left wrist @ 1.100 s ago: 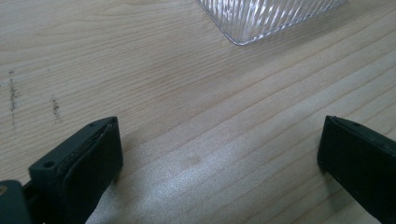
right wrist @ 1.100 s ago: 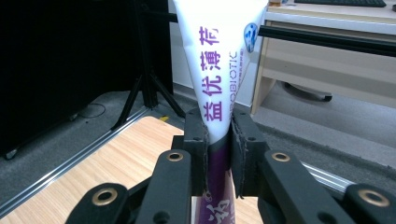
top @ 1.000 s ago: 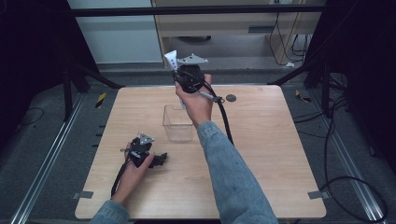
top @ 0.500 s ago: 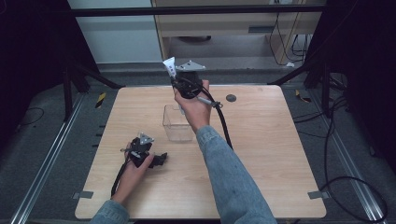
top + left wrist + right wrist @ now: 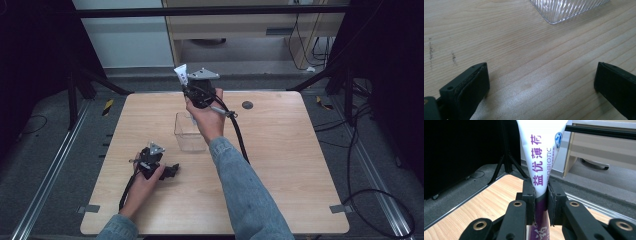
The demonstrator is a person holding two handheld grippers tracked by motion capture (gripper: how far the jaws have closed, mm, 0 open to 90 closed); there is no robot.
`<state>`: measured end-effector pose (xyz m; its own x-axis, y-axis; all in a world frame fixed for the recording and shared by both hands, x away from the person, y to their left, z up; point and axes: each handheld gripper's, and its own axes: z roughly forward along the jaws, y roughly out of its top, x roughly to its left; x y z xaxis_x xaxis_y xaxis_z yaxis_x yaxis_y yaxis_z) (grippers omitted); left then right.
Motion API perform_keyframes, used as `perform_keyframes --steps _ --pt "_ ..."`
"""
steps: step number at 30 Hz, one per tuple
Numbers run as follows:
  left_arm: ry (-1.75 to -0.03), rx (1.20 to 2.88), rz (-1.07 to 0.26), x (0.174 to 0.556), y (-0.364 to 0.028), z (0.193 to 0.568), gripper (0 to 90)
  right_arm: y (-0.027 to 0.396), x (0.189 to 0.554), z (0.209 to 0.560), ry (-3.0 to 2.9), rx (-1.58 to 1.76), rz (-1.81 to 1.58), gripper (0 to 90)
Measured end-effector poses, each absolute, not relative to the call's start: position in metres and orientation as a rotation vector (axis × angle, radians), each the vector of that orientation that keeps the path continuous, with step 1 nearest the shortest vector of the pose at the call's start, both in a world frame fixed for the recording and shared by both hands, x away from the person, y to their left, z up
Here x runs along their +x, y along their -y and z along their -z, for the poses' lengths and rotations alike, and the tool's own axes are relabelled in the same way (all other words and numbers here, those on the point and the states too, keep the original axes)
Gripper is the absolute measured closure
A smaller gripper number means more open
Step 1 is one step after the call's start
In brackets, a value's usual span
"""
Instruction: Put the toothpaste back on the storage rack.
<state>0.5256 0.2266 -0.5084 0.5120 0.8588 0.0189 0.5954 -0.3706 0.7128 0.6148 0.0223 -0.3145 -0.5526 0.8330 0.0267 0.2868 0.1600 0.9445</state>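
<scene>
Holding a tube upright above the far half of the tabletop: right tool, jaws pinching the tube low on its body, flat crimped end up, likely so it can go down into the clear bin just below the hand. Left tool: resting on the tabletop near the bin, jaws spread, nothing between them, seemingly idle. Hard to make out: the tube's cap end, hidden below the jaws; the bin's contents, glare on its walls.
</scene>
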Motion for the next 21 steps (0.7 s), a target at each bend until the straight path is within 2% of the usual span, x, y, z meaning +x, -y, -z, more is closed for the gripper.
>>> perform_keyframes --steps 21 --pt "-1.182 2.099 -0.519 0.526 -0.227 0.509 0.0 -0.027 0.615 0.337 -1.976 1.076 -1.361 78.3"
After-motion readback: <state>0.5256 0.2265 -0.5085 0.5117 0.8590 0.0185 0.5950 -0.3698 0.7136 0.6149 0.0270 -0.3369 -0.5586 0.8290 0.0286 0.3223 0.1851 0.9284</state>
